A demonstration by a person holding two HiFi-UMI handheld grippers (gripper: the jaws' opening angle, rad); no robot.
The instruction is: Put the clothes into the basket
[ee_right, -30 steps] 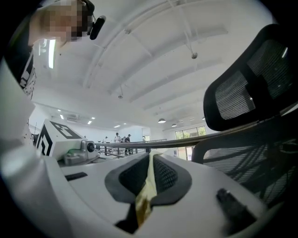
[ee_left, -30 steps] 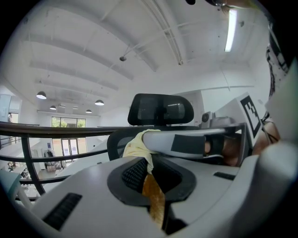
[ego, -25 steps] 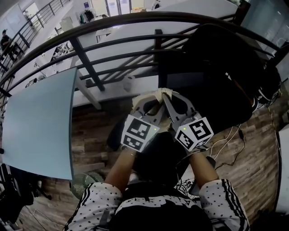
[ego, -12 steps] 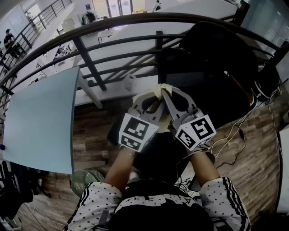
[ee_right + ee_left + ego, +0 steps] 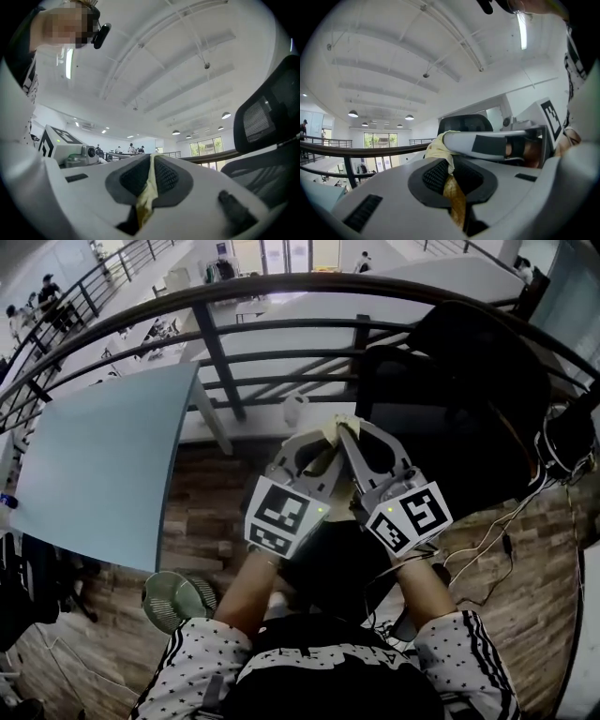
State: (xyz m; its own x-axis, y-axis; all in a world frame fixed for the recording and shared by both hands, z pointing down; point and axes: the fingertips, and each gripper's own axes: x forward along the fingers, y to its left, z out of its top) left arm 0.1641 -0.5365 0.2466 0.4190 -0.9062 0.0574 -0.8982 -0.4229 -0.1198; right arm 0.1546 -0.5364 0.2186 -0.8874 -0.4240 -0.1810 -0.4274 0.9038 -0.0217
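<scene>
one limp cloth pinched between two closed grippers, no basket in sight

at the far left of the head view lies a pale blue tabletop (image 5: 94,474). a round green thing (image 5: 178,598) sits on the wood floor by its near corner. i cannot tell what that thing is, and no view shows a basket for certain.

next comes the left gripper (image 5: 325,435), pointing away from the person toward the dark railing (image 5: 281,289). in its own view the jaws stand nearly together, their pads pressed on a strip of fabric that runs down between them.

the cloth (image 5: 337,423) is pale yellow, with a darker golden part lower down in the left gripper view. it is held up in the air where the tips of both grippers meet, out in front of the person. only a small bunched bit shows, and i cannot see how much hangs beneath.

just to its right is the right gripper (image 5: 349,433), tip close against the left one. its jaws are also closed, down to a thin fold of the same cloth. at the far right stands a black mesh office chair (image 5: 469,381).

the cloth looks light, thin and limp, and it is not fragile. i judge it will drape and sag rather than hold a shape. a pinch on a single edge could let it slide out, so a bunched fold deep between the pads is the safer hold. loose ends could catch on the chair or the railing.
</scene>
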